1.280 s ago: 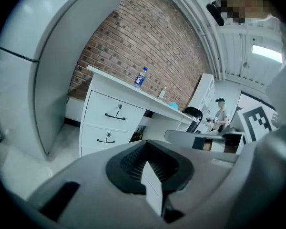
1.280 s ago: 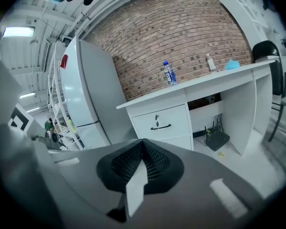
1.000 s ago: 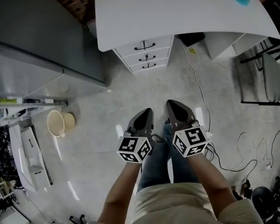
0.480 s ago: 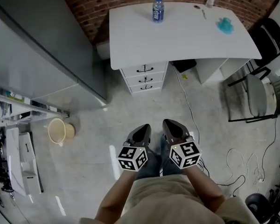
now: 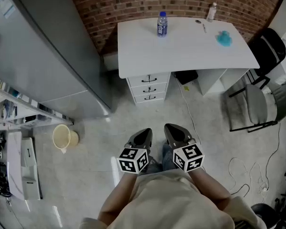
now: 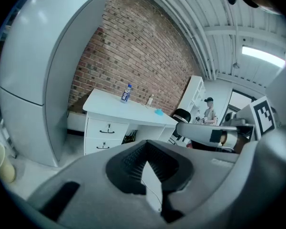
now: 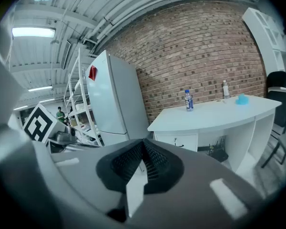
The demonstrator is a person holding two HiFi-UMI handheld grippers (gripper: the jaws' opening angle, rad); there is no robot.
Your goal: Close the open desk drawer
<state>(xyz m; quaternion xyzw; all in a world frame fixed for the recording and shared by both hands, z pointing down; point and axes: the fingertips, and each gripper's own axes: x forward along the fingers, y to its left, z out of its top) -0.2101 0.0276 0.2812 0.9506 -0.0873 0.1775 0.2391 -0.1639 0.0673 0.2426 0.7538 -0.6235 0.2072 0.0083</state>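
The white desk (image 5: 186, 44) stands against the brick wall, and its drawer unit (image 5: 148, 87) has three fronts with black handles. From here I cannot tell which drawer stands out. The left gripper view shows the same drawer unit (image 6: 104, 135) far ahead, and it shows under the desk top in the right gripper view (image 7: 183, 141). My left gripper (image 5: 142, 137) and right gripper (image 5: 174, 132) hang side by side over the floor, well short of the desk. Both are shut with nothing between the jaws, as the left gripper (image 6: 145, 162) and right gripper (image 7: 143, 162) show in their own views.
A tall grey fridge (image 5: 43, 66) stands left of the desk. A blue-capped bottle (image 5: 162, 24), a small clear bottle (image 5: 210, 12) and a blue object (image 5: 223, 38) sit on the desk top. Chairs (image 5: 262, 104) stand at the right, a beige basket (image 5: 64, 137) at the left, cables (image 5: 238, 168) on the floor.
Both grippers have risen together, still shut and side by side. The head view has tilted up, so the whole desk top and the brick wall now show.
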